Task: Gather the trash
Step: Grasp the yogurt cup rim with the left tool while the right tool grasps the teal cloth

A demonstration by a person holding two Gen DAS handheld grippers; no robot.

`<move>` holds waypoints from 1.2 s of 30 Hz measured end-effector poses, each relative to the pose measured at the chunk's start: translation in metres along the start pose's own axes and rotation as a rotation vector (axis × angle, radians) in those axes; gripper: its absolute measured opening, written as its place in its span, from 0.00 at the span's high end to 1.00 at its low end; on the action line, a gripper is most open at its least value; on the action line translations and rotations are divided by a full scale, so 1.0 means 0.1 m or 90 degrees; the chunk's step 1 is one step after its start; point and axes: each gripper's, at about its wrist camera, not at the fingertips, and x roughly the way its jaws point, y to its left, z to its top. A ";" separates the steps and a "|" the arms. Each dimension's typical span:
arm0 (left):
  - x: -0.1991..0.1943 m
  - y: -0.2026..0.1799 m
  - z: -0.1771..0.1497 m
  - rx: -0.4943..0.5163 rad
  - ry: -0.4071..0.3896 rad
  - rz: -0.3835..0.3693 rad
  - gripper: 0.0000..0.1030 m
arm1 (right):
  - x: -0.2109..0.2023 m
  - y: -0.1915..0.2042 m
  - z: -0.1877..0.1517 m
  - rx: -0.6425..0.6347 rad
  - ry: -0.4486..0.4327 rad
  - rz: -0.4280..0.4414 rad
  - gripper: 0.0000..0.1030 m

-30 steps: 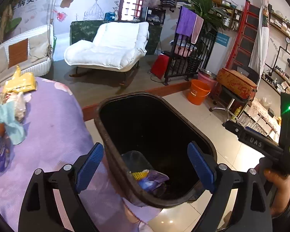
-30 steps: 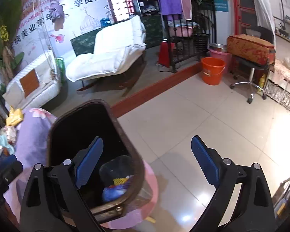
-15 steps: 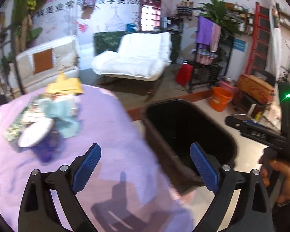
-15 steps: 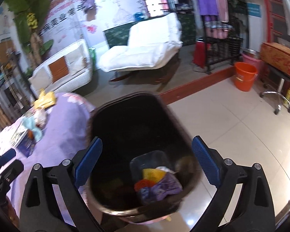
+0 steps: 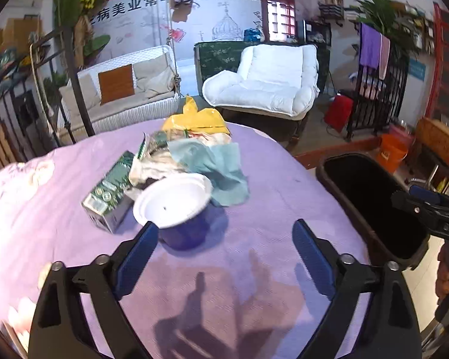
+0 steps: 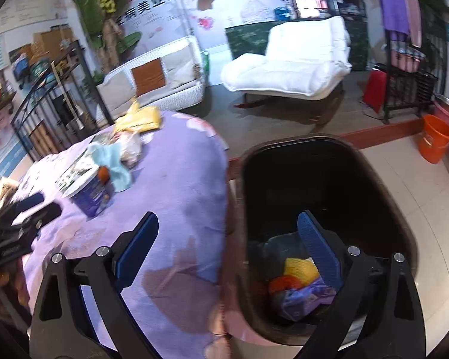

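Both grippers are spread apart and hold nothing. Since a second ago my left gripper (image 5: pixel 224 243) has swung away from the black trash bin (image 5: pixel 371 209) and now faces the purple-covered desk (image 5: pixel 254 269), with the blue cup (image 5: pixel 176 209) just ahead of its left finger. Behind the cup lie a green carton (image 5: pixel 109 193), crumpled teal paper (image 5: pixel 221 167) and a yellow wrapper (image 5: pixel 194 119). My right gripper (image 6: pixel 227 240) has shifted left; its right finger hangs over the bin, where colourful wrappers (image 6: pixel 299 287) lie at the bottom
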 end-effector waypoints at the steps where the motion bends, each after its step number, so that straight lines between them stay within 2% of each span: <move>1: 0.05 0.02 0.04 0.012 0.007 0.002 0.21 | 0.02 0.05 0.00 -0.005 0.003 0.005 0.10; 7: 0.53 0.07 0.19 0.092 0.086 -0.010 0.39 | 0.10 0.25 0.01 -0.033 0.017 0.026 0.10; 10: 0.68 0.12 0.16 0.092 0.115 -0.013 0.56 | 0.16 0.36 0.05 -0.052 0.025 0.043 0.10; 12: 0.69 0.17 0.11 0.074 0.129 -0.025 0.75 | 0.23 0.45 0.08 -0.066 0.035 0.058 0.10; 14: 0.66 0.21 0.05 0.054 0.134 -0.033 0.82 | 0.32 0.55 0.12 -0.081 0.047 0.073 0.10; 21: 0.36 0.40 -0.10 -0.027 0.089 -0.032 0.92 | 0.73 1.01 0.27 -0.134 0.088 0.136 0.10; 24: 0.22 0.50 -0.13 -0.080 0.063 -0.047 0.92 | 0.90 1.21 0.30 -0.160 0.105 0.154 0.12; 29: 0.05 0.56 -0.15 -0.110 0.023 -0.038 0.92 | 1.26 1.50 0.39 -0.209 0.143 0.150 0.28; 33: -0.05 0.60 -0.17 -0.144 0.005 -0.049 0.92 | 1.58 1.62 0.49 -0.211 0.185 0.148 0.34; 36: -0.08 0.62 -0.19 -0.148 0.001 -0.043 0.92 | 1.78 1.64 0.53 -0.204 0.218 0.159 0.49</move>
